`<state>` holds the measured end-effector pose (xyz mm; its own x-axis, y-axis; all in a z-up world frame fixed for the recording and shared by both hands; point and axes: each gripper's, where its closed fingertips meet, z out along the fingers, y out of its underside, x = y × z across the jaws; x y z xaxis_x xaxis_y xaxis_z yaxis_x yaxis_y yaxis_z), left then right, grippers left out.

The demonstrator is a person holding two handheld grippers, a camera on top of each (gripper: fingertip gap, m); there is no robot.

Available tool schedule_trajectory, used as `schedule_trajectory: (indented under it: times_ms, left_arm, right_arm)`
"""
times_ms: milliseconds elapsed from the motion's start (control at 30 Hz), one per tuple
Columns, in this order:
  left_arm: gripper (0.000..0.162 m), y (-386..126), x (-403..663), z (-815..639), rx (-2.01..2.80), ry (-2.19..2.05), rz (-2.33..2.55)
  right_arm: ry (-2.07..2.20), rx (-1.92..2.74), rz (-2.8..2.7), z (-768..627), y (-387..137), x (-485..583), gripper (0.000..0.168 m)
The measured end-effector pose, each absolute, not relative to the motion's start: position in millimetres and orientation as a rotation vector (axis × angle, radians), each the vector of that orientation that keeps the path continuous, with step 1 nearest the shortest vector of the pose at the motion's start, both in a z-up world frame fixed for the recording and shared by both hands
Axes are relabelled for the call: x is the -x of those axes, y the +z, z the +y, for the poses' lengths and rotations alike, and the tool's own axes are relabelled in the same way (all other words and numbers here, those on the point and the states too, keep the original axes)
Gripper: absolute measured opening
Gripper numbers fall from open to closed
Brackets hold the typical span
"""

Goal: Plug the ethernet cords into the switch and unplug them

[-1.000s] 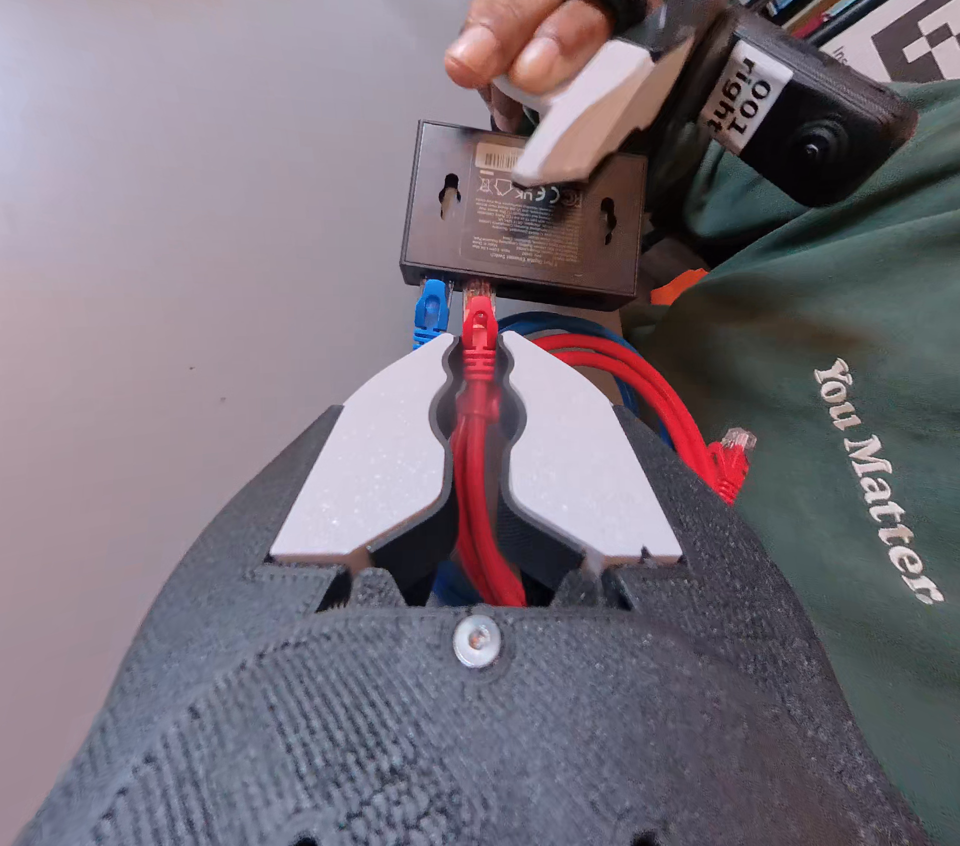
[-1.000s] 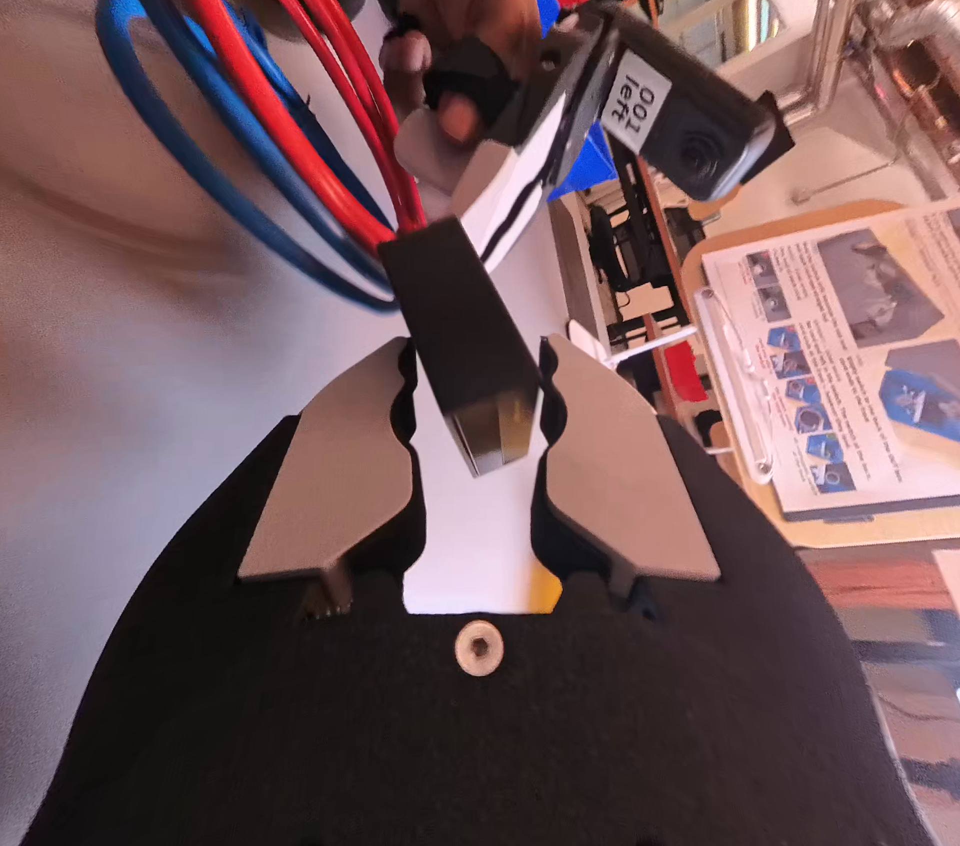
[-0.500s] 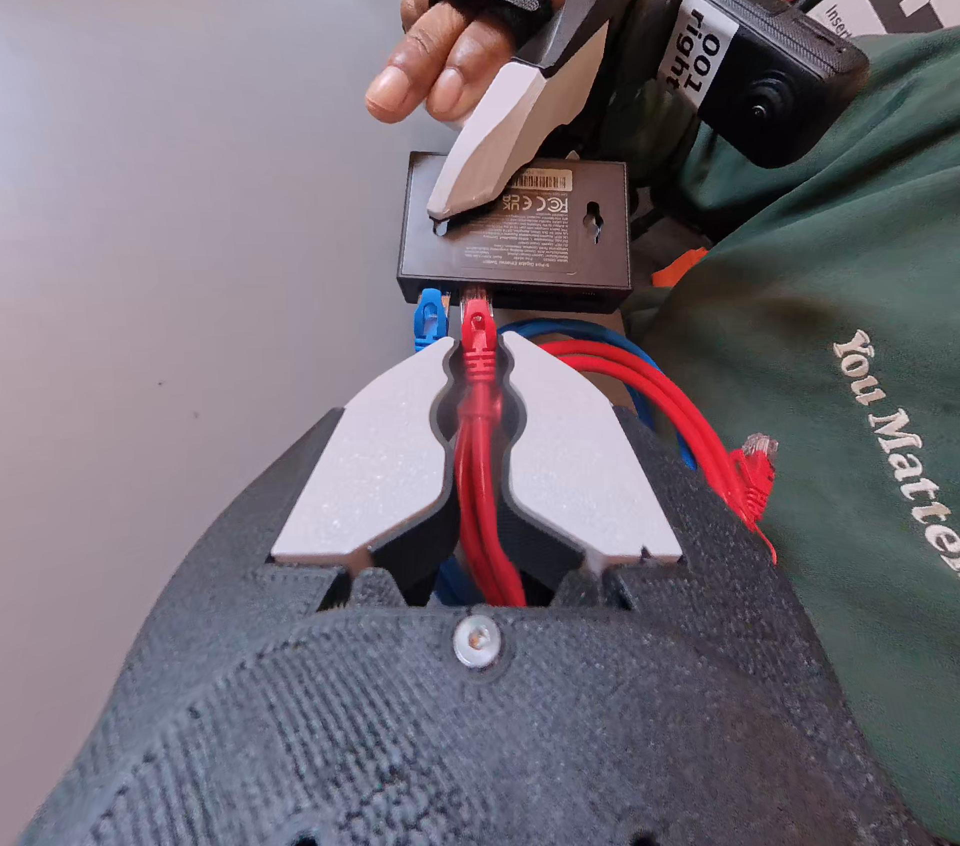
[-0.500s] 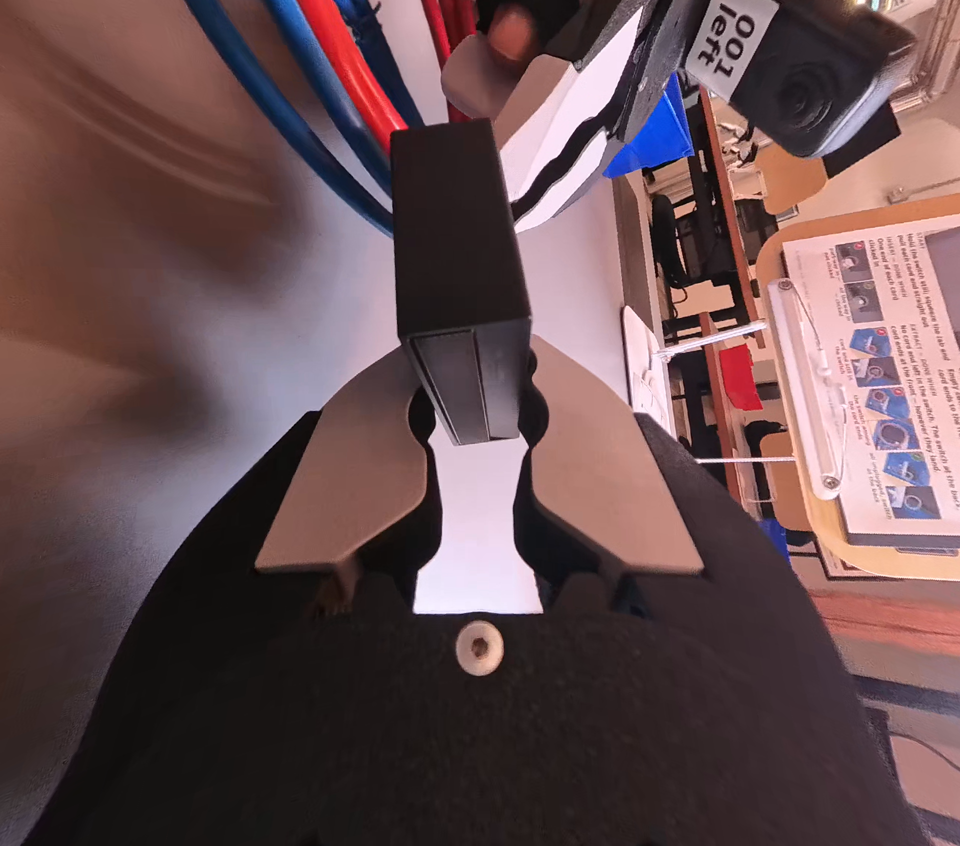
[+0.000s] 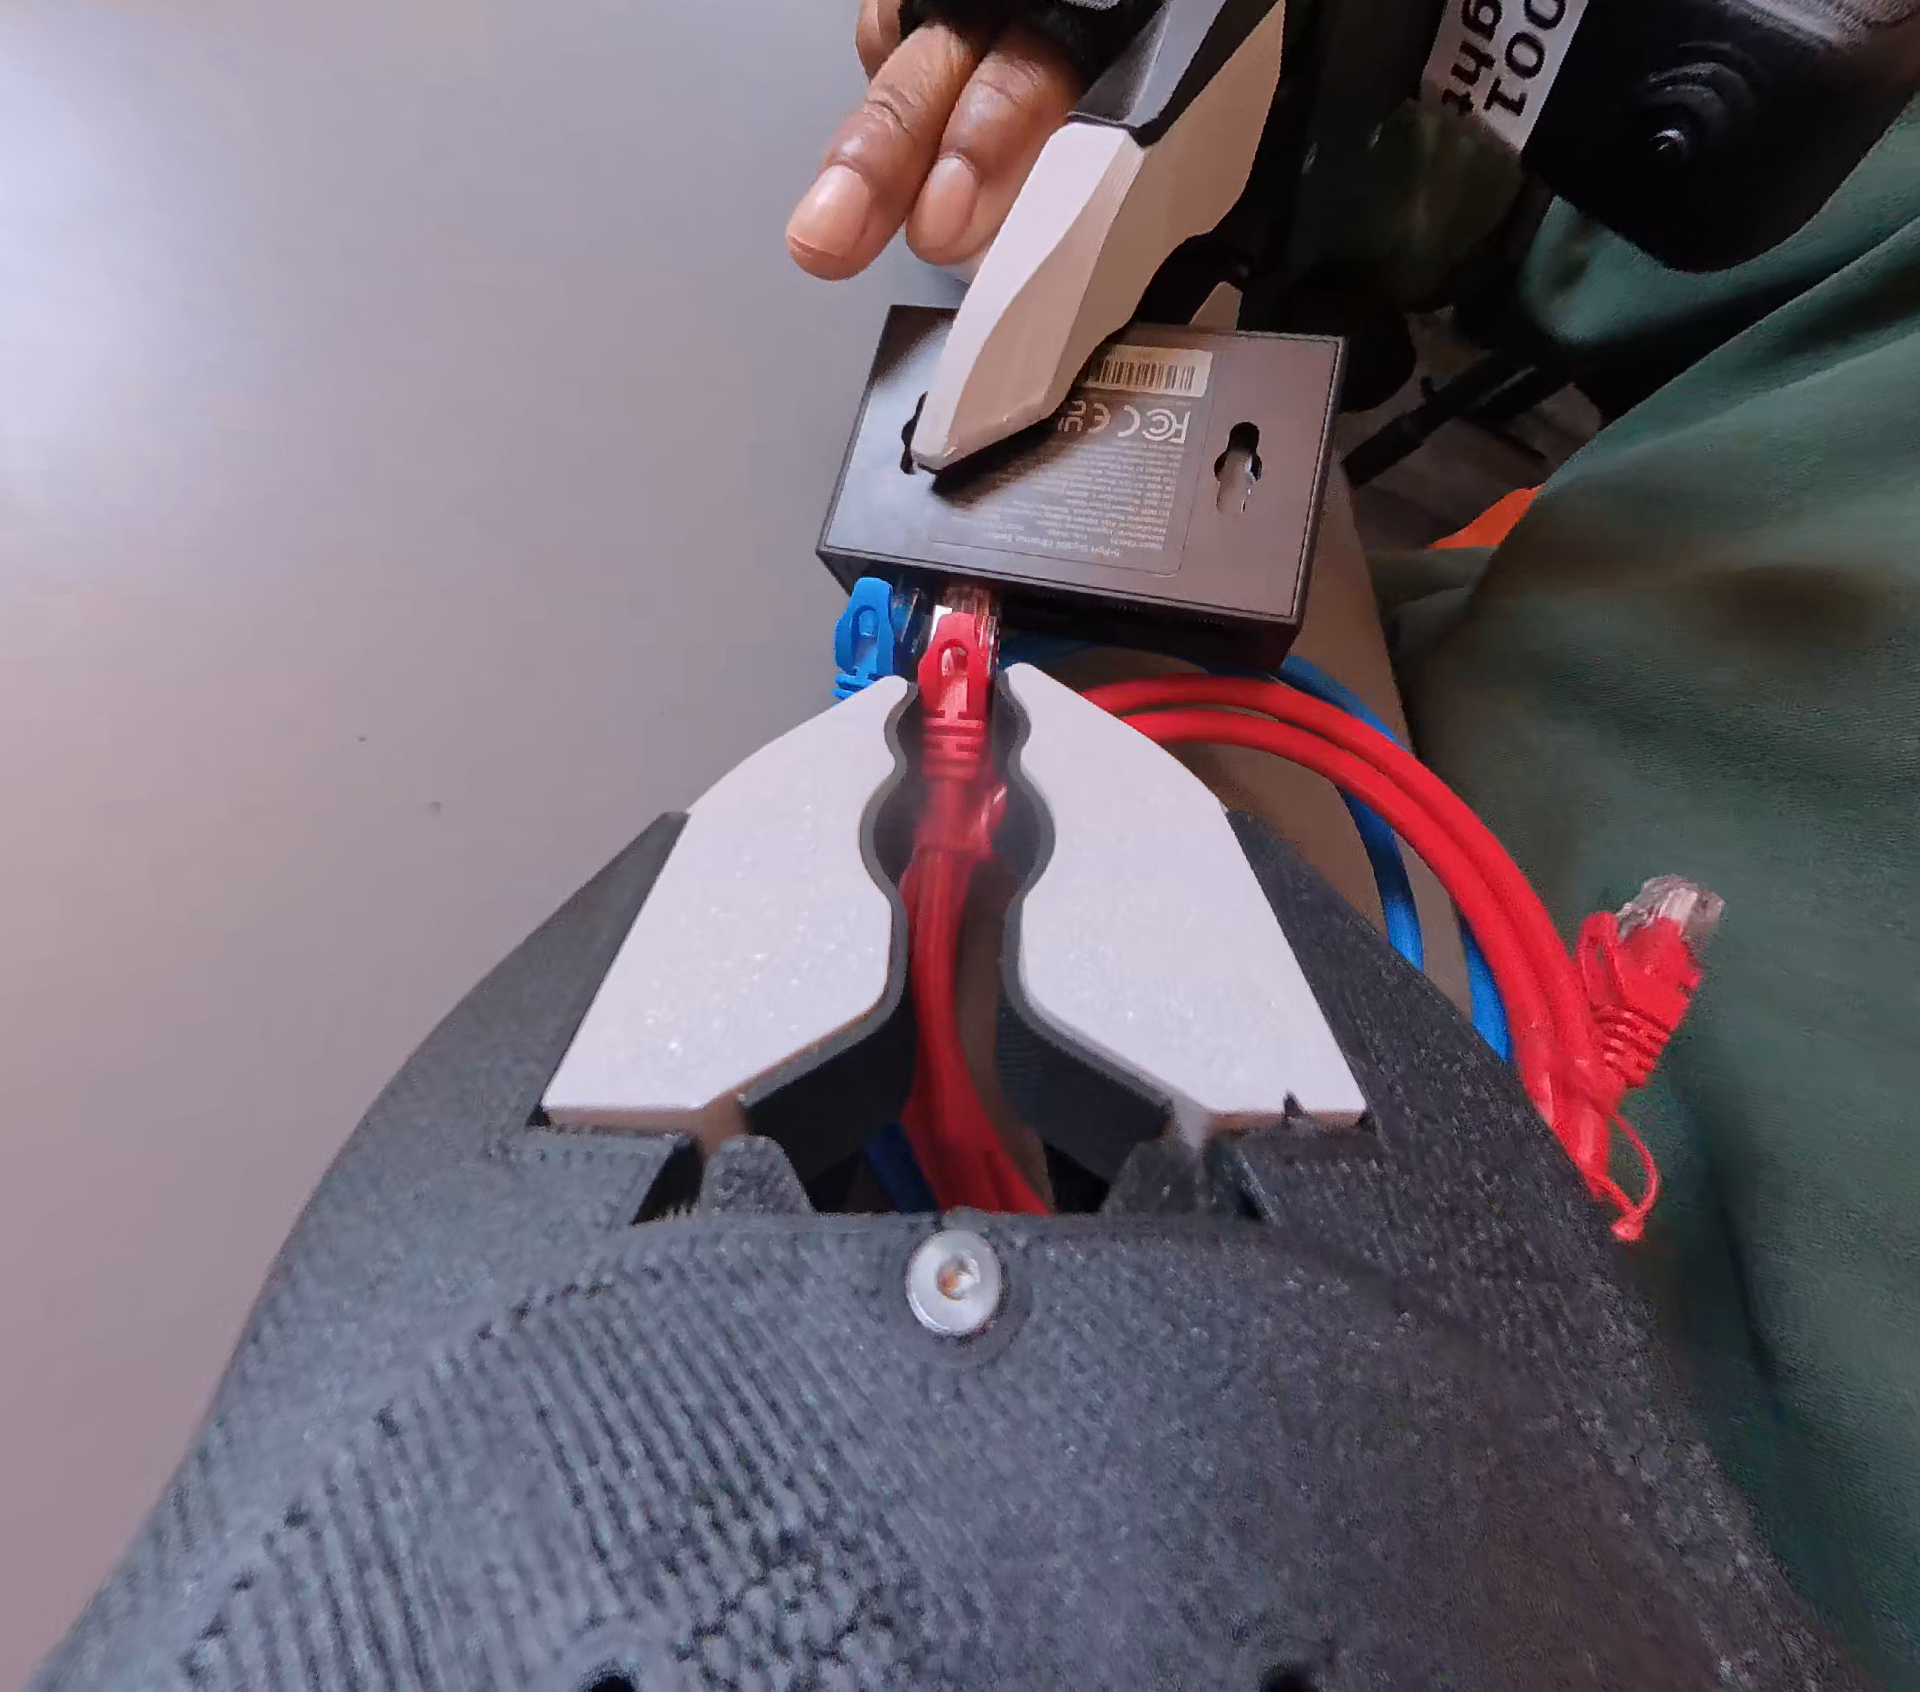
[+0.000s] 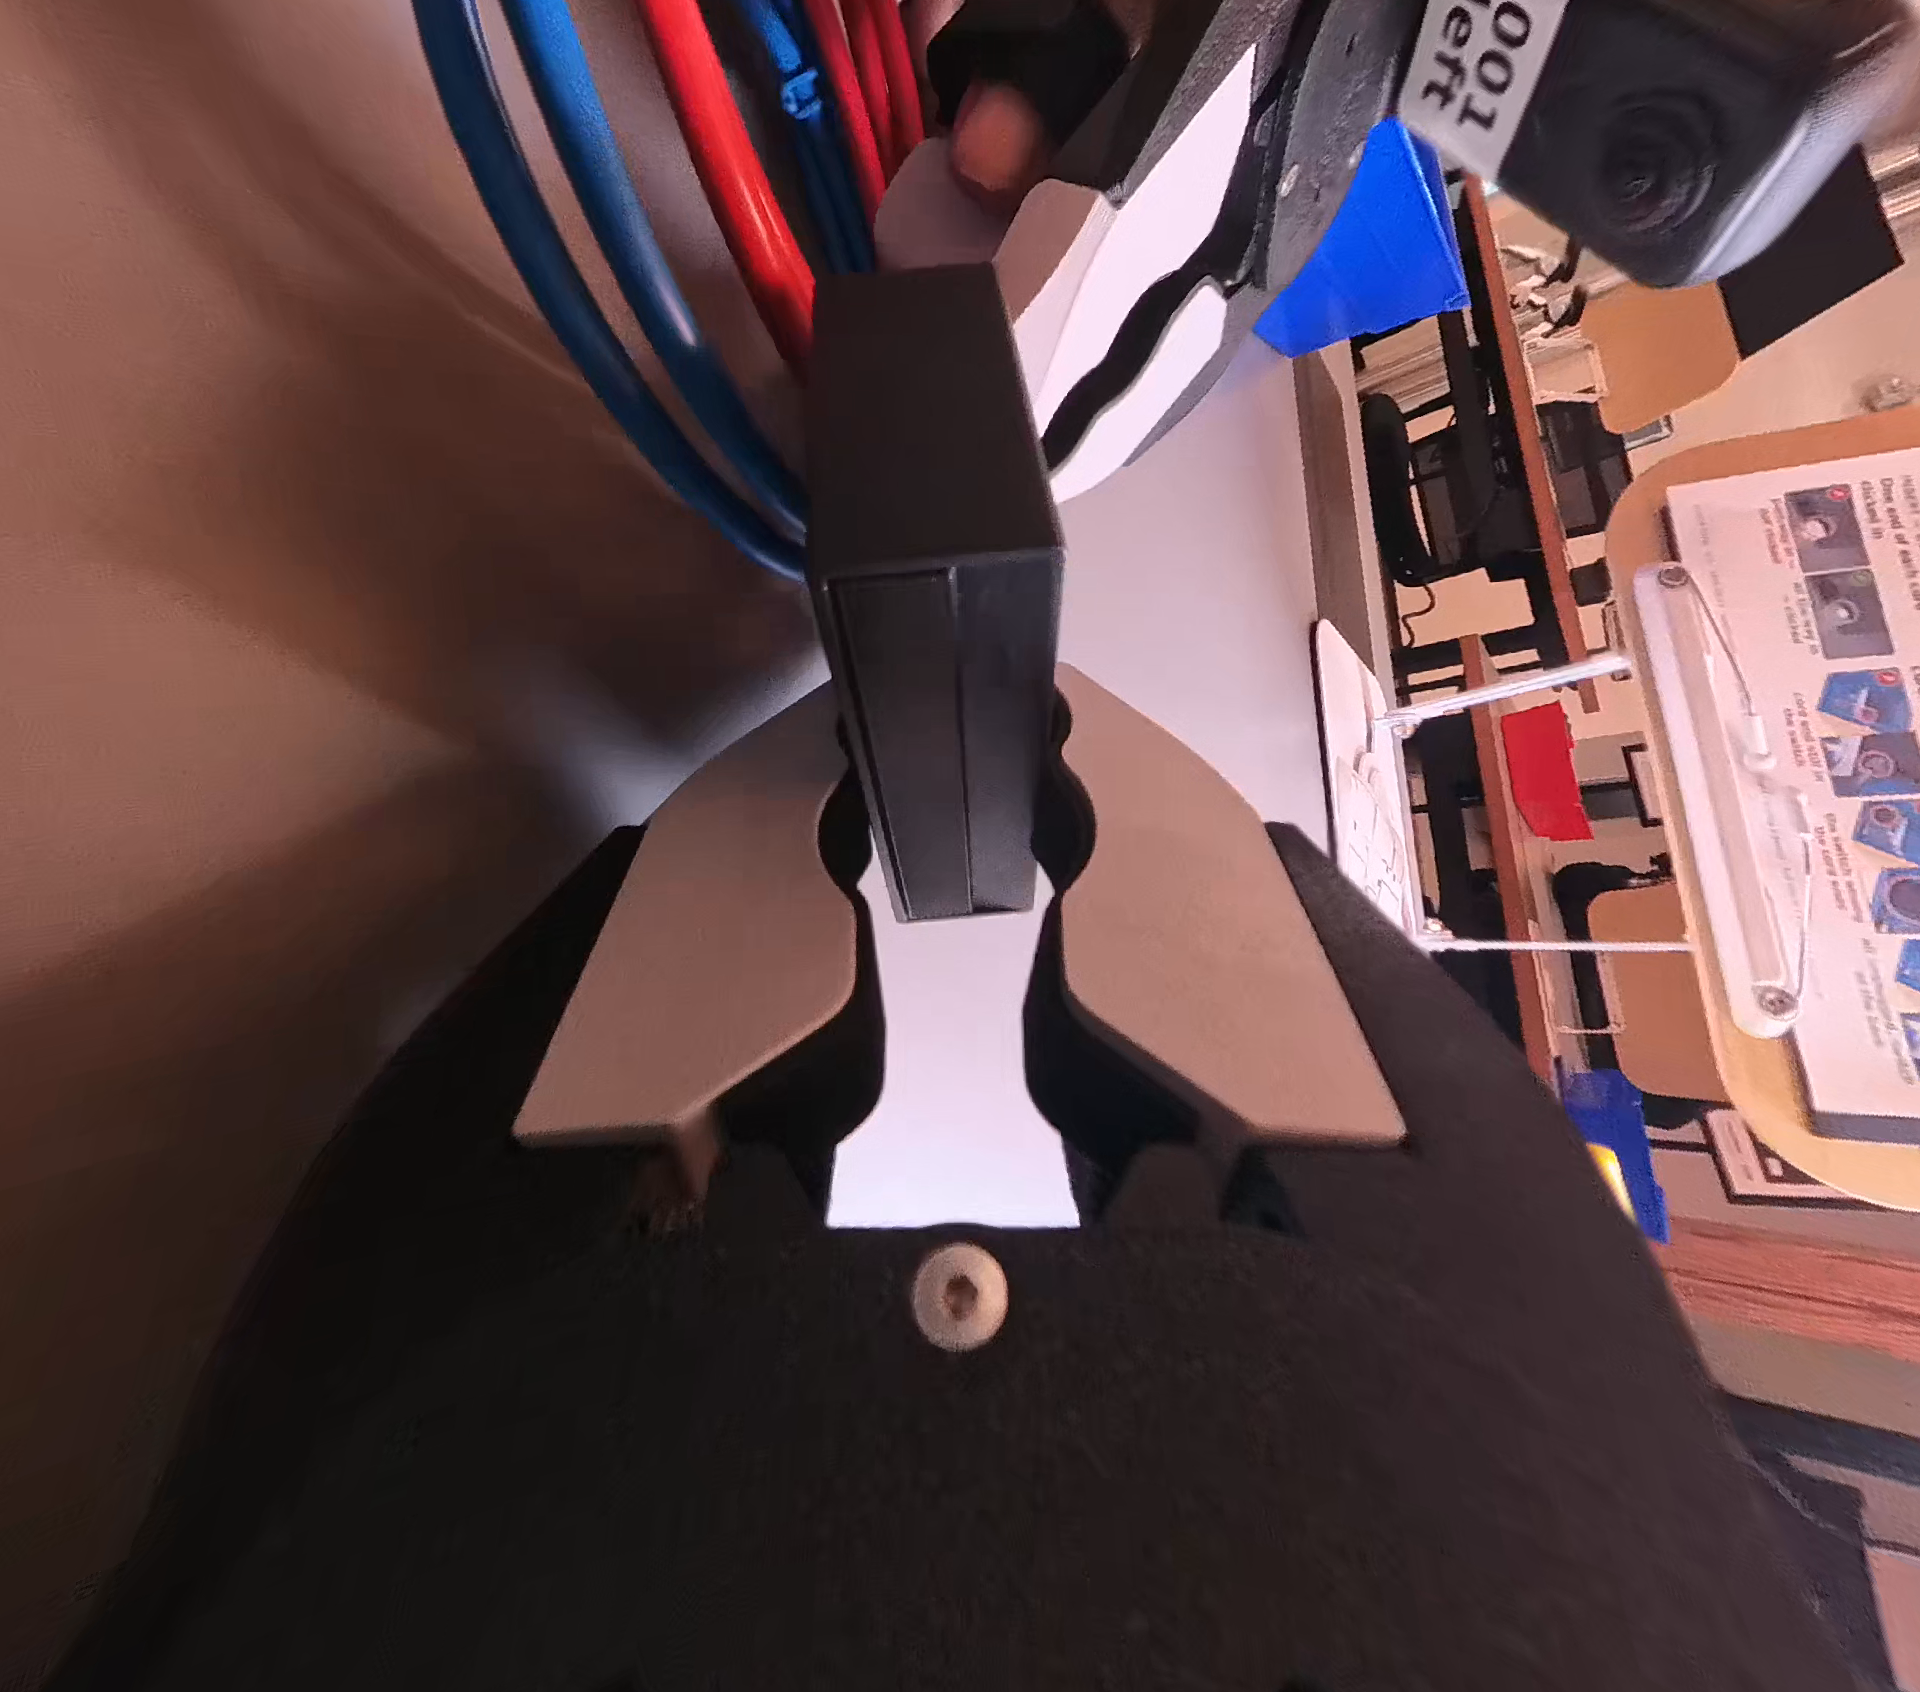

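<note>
The blue plug [image 5: 862, 634] sat seated in the leftmost port of the switch [image 5: 1081, 489]. Just right of it, the left gripper [image 5: 951, 702] was clenched on the red plug [image 5: 956, 686], whose clear tip met the next port but looked only partly in. The right gripper [image 6: 951, 795] pinched the switch [image 6: 925, 582] edgewise, in the air above the table [image 5: 312, 395]. A loose red end [image 5: 1642, 967] dangled at far right. The narrow hold could let the switch twist under the push, cocking the plug so it jams or never clicks.
</note>
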<state>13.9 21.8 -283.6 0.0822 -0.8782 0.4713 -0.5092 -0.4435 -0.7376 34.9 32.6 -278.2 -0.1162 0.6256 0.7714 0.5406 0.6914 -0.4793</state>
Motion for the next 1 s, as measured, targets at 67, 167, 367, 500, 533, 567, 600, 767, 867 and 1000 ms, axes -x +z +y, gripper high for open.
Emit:
schedule_trajectory:
  times_ms: [67,167,367,500,533,567,600,767,867,1000]
  left_arm:
    - [0.012,-287.1,-15.0,21.1,1.963,-1.235,1.41]
    - [0.012,-288.1,-15.6,21.0,1.943,-1.177,1.437]
    - [0.013,-280.3,-11.8,29.1,1.941,-1.088,1.469]
    - [0.015,-264.2,-7.4,28.4,1.871,-0.999,1.499]
    - [0.016,-262.9,-6.1,26.3,1.859,-0.976,1.528]
    - [0.017,-261.5,-5.5,25.0,1.857,-0.96,1.54]
    - [0.017,-259.5,-5.0,23.5,1.855,-0.964,1.544]
    - [0.023,-236.4,-5.9,26.0,1.929,-1.3,1.289]
    - [0.026,-214.9,-0.6,40.4,1.942,-1.578,1.005]
    - [0.026,-223.2,12.3,45.2,1.802,-1.071,1.349]
  right_arm:
    - [0.083,0.919,-1.789,32.0,-280.9,-35.6,0.029]
    - [0.068,0.908,-1.793,31.8,-281.3,-35.7,0.029]
    - [0.103,0.963,-1.737,40.9,-273.0,-35.0,0.029]
    - [0.138,0.954,-1.684,42.4,-258.0,-32.4,0.029]
    - [0.144,0.951,-1.678,41.3,-257.0,-31.6,0.029]
    - [0.151,0.954,-1.674,40.2,-255.9,-31.3,0.029]
    - [0.156,0.951,-1.67,39.4,-254.4,-31.0,0.029]
    - [0.104,0.917,-1.638,39.4,-244.7,-32.8,0.029]
    - [0.058,0.916,-1.616,42.3,-243.0,-35.9,0.029]
    - [0.17,0.998,-1.563,48.0,-238.7,-40.7,0.029]
